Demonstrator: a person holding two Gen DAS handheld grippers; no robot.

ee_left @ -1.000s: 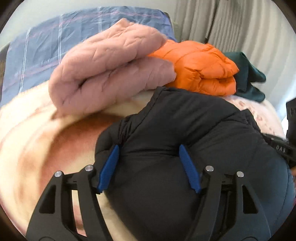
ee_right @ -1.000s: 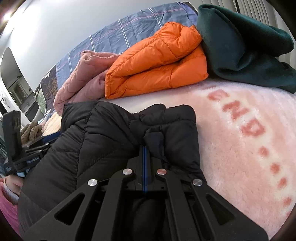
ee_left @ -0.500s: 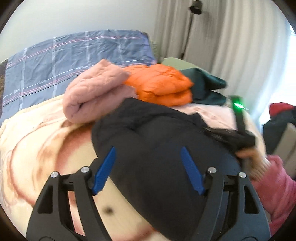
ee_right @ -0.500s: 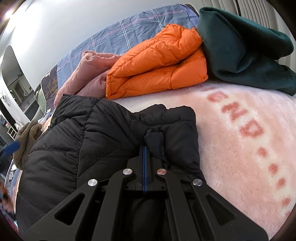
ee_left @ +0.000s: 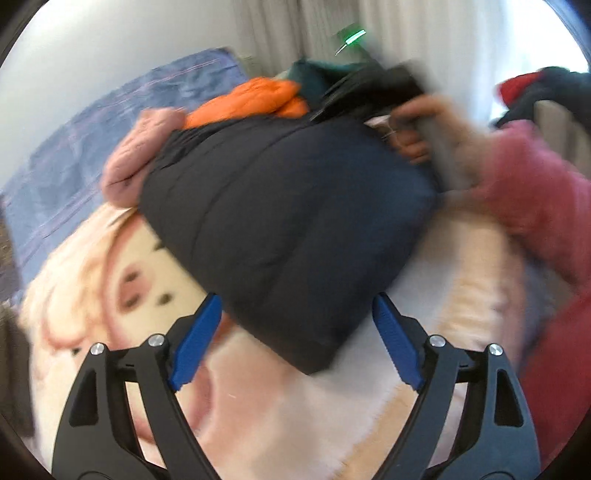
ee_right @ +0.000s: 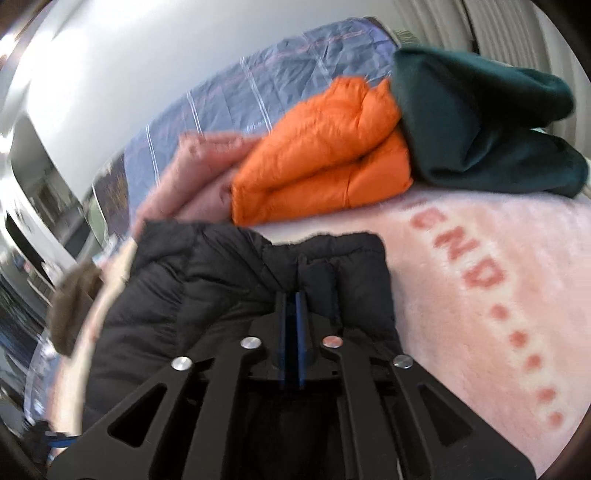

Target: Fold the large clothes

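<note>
A bedroom in a home. A bed covered by a soft pink blanket (ee_right: 498, 240) with a cartoon face and red letters on it. At the far end of the blanket, a blue checked pillow (ee_right: 266, 85) leaning on a plain white wall (ee_left: 92, 55). On the blanket, just in front of the pillow, a row of folded clothes: a pink coat (ee_left: 136, 158), an orange puffy jacket (ee_right: 325, 155) and a dark green top (ee_right: 480, 129). Nearer on the blanket, a black puffy coat (ee_left: 288, 221). Behind the bed, pale curtains (ee_left: 424, 33) hanging down. More clothes heaped off to the side of the bed, blurry.
</note>
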